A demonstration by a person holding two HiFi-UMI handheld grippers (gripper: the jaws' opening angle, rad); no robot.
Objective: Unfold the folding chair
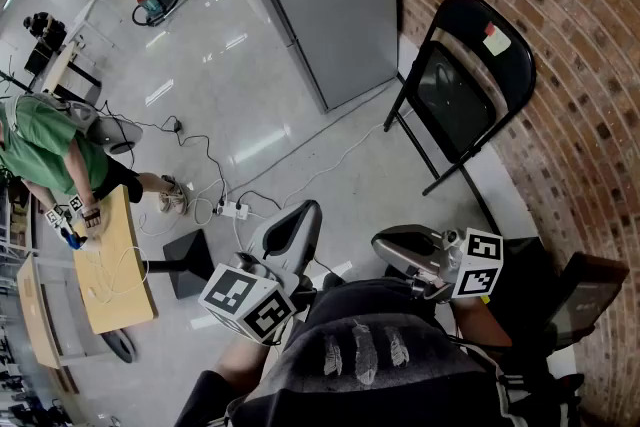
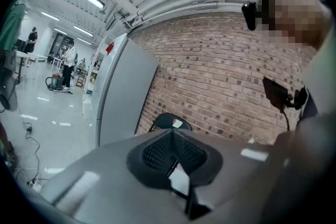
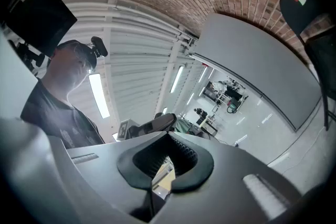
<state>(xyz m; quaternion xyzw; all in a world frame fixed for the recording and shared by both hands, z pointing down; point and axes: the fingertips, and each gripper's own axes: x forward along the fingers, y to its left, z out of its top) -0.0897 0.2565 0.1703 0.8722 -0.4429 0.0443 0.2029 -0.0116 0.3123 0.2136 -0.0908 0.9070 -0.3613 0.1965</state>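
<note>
The black folding chair leans folded against the brick wall at the upper right of the head view, a small sticker on its backrest. Both grippers are held low near my body, well short of the chair. My left gripper is shut with nothing in it, its marker cube below it. Beside it on the right, my right gripper is also shut and empty. The left gripper view shows the chair's top just above the closed left gripper. In the right gripper view the chair is at the upper right, beyond the shut right gripper.
A tall grey cabinet stands left of the chair. Cables and a power strip lie on the glossy floor. A wooden table and a person in green are at the left. A dark screen stands at the lower right.
</note>
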